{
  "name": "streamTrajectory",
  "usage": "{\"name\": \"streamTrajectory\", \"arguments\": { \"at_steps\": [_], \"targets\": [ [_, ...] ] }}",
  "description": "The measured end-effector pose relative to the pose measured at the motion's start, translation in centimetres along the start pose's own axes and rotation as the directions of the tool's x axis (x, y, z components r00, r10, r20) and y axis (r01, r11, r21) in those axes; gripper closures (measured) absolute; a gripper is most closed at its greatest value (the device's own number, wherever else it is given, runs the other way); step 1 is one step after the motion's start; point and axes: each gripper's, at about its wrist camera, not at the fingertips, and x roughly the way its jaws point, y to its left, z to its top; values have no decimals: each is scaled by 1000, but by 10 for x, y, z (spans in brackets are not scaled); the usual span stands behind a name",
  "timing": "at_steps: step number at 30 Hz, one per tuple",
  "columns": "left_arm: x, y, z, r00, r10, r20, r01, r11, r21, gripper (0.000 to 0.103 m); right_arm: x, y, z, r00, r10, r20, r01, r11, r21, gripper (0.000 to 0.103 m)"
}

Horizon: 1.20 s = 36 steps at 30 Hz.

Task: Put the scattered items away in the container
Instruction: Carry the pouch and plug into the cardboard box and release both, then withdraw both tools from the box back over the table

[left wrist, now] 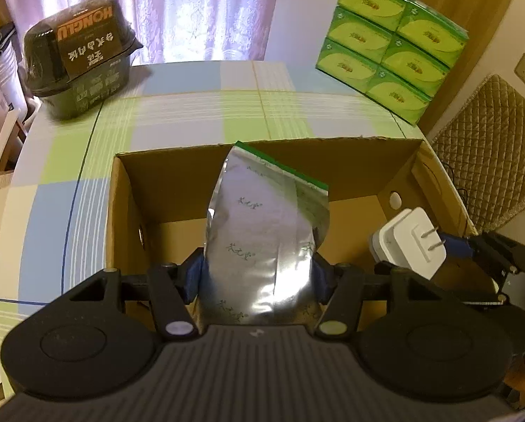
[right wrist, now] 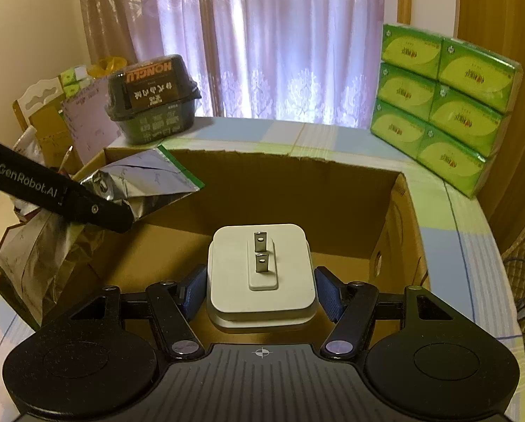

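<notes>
An open cardboard box point(left wrist: 178, 172) stands on the checked table. My left gripper point(left wrist: 259, 276) is shut on a silver foil pouch point(left wrist: 266, 218) with a green top strip, held upright over the box's near side. In the right wrist view the same pouch point(right wrist: 150, 183) hangs over the left rim of the box point(right wrist: 297, 190), pinched by a black finger point(right wrist: 101, 211) of the left gripper. My right gripper point(right wrist: 261, 292) is shut on a white plug adapter point(right wrist: 287, 246), prongs facing up, above the box's inside. The left wrist view shows that adapter point(left wrist: 408, 242) at the box's right side.
A black instant-food bowl point(left wrist: 79, 59) sits at the table's far left corner. A stack of green tissue packs point(left wrist: 389, 45) stands at the far right. A quilted chair back point(left wrist: 487, 161) is right of the table. Cartons and clutter point(right wrist: 62, 116) crowd the left. Curtains hang behind.
</notes>
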Motion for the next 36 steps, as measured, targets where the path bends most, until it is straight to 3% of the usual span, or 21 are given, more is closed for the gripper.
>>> {"name": "streamTrajectory", "arguments": {
  "at_steps": [13, 27, 36],
  "targets": [
    [-8, 0, -14, 1000, 22, 17, -22, 999, 36, 27, 9, 8, -4, 1000, -8, -26, 7, 999, -35, 36],
    [-34, 8, -39, 998, 41, 53, -45, 996, 76, 26, 6, 15, -3, 998, -57, -22, 55, 996, -73, 35],
    [-66, 6, -59, 995, 43, 94, -49, 996, 70, 23, -37, 21, -5, 998, -50, 43, 53, 996, -69, 35]
  ]
}}
